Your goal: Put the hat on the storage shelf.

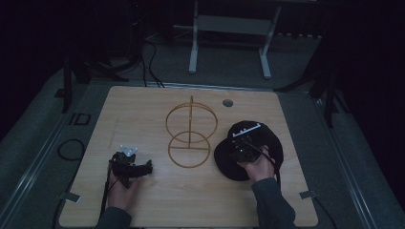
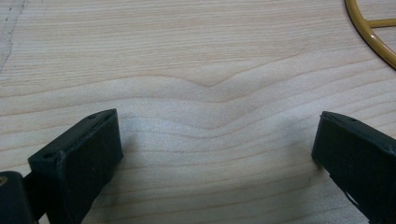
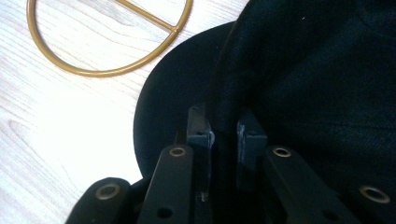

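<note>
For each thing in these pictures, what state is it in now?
Black hat: lying on the table, pinched at a fold.
Right gripper: shut on the black hat.
Left gripper: open, holding nothing, over bare wood.
Gold wire stand: upright, untouched.
Table: bearing everything.

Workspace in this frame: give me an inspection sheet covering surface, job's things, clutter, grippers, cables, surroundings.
Surface: pale wood table, with a round grommet near the far edge.
Job's things: black hat lying at the right; gold wire stand upright at centre, apart from the hat.
Clutter: nothing seen.
Grippers: right gripper shut on a fold of the hat; left gripper open over bare wood, holding nothing.
Cables: one trails from the left gripper toward the near edge; a coil on the floor at left.
Surroundings: dark room, white frame legs beyond the table.
</note>
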The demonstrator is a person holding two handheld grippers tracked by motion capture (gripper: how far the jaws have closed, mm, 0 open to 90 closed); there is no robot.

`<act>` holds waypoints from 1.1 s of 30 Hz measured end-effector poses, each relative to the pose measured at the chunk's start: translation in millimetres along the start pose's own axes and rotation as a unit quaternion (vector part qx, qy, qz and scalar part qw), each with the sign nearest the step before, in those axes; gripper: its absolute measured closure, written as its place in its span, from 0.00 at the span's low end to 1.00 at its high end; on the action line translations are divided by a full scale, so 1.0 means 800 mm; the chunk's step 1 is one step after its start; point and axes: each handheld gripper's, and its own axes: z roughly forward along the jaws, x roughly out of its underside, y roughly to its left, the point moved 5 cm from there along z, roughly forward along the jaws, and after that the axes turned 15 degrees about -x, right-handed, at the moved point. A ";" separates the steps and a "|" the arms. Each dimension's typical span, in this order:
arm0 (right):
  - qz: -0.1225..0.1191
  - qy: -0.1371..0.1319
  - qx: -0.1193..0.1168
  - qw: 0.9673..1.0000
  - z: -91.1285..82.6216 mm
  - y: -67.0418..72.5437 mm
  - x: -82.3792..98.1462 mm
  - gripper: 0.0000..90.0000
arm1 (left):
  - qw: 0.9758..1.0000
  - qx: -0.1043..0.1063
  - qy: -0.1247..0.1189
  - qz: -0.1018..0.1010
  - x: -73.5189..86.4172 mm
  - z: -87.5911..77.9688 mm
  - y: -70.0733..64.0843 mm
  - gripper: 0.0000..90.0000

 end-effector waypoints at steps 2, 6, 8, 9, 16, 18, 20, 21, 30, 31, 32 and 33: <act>-0.002 0.003 0.001 1.000 -0.003 0.000 -0.002 0.89 | 1.000 0.000 0.000 0.000 0.000 0.000 0.000 0.01; -0.012 0.006 0.006 1.000 -0.005 0.001 -0.004 0.89 | 1.000 0.000 0.000 0.000 0.000 0.000 0.000 0.01; -0.016 0.009 0.007 1.000 -0.005 0.002 -0.005 0.89 | 1.000 0.000 0.000 0.000 0.000 0.000 0.000 0.01; -0.019 0.011 0.007 1.000 -0.005 0.003 -0.006 0.89 | 1.000 0.000 0.000 0.000 0.000 0.000 0.000 0.01; -0.031 0.010 0.012 0.999 -0.013 0.005 -0.015 0.89 | 1.000 0.000 0.000 0.000 0.000 0.000 0.000 0.01; -0.032 0.012 0.013 0.999 -0.015 0.006 -0.017 0.88 | 1.000 0.000 0.000 0.000 0.000 0.000 0.000 0.01; -0.036 0.011 0.014 0.999 -0.018 0.007 -0.021 0.88 | 1.000 0.000 0.000 0.000 0.000 0.000 0.000 0.01; -0.040 0.013 0.013 0.999 -0.020 0.007 -0.022 0.88 | 1.000 0.000 0.000 0.000 0.000 0.000 0.000 0.01; -0.056 0.015 0.025 0.998 -0.036 0.009 -0.036 0.88 | 1.000 0.000 -0.001 -0.002 0.000 0.000 0.000 0.01; -0.057 0.015 0.027 0.998 -0.038 0.009 -0.037 0.88 | 1.000 0.000 -0.001 -0.002 0.000 0.000 0.000 0.01; -0.058 0.015 0.027 0.998 -0.040 0.009 -0.038 0.88 | 1.000 0.000 0.000 -0.001 0.000 0.000 0.000 0.01; -0.062 0.013 0.030 0.998 -0.042 0.009 -0.039 0.88 | 1.000 0.000 0.000 -0.001 0.000 0.000 0.000 0.01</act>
